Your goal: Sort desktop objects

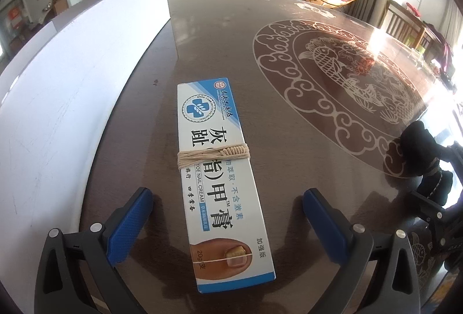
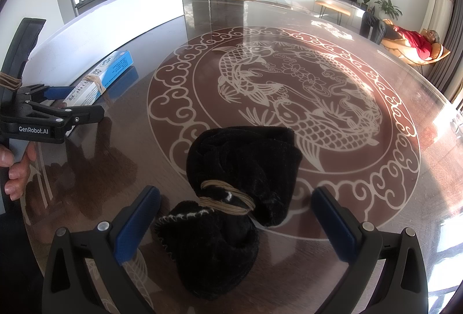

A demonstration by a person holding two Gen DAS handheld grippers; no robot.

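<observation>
Cardboard cream box (image 1: 220, 180) — twine-bound — between left gripper (image 1: 228, 224) pads.

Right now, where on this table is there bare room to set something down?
The widest bare stretch is the fish medallion beyond the black pouch, out to the far table edge. It is tighter on the left, where the cream box lies close beside the white board, between the open left gripper.
</observation>
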